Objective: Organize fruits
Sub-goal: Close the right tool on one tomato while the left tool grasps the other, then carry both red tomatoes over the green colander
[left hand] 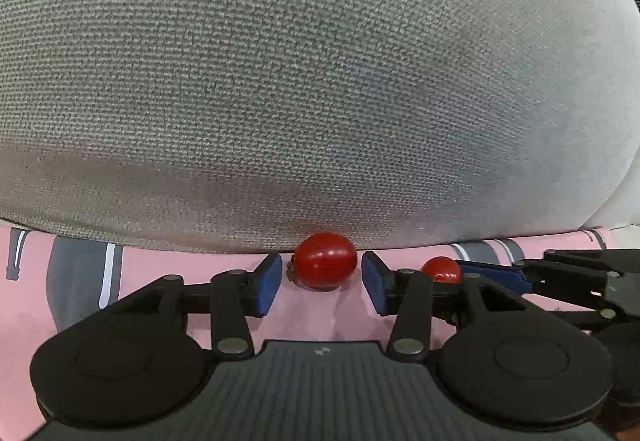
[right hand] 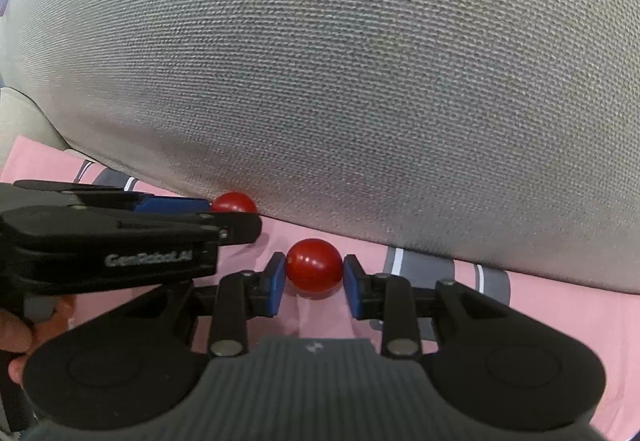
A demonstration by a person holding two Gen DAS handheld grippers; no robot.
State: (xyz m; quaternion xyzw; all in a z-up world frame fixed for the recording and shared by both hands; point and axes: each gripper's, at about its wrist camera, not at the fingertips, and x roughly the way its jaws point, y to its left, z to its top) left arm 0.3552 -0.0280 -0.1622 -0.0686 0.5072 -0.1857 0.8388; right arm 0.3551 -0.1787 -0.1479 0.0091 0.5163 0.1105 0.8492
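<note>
Two red cherry tomatoes lie on a pink cloth [left hand: 312, 317] at the foot of a grey woven cushion [left hand: 320, 81]. One tomato [left hand: 326, 261] sits between the blue pads of my left gripper [left hand: 322, 269], which is open, with a small gap on each side. The other tomato [right hand: 314, 267] is pinched between the blue pads of my right gripper [right hand: 314, 273], both pads touching it. In the left wrist view that tomato [left hand: 442, 268] and the right gripper [left hand: 460, 275] show at the right. In the right wrist view the left gripper [right hand: 234, 216] and its tomato [right hand: 234, 202] show at the left.
The grey cushion [right hand: 360, 61] fills the space right behind both tomatoes and overhangs them. The pink cloth [right hand: 540, 305] carries grey and white stripes. A person's hand [right hand: 16, 333] holds the left gripper at the lower left. The two grippers stand close side by side.
</note>
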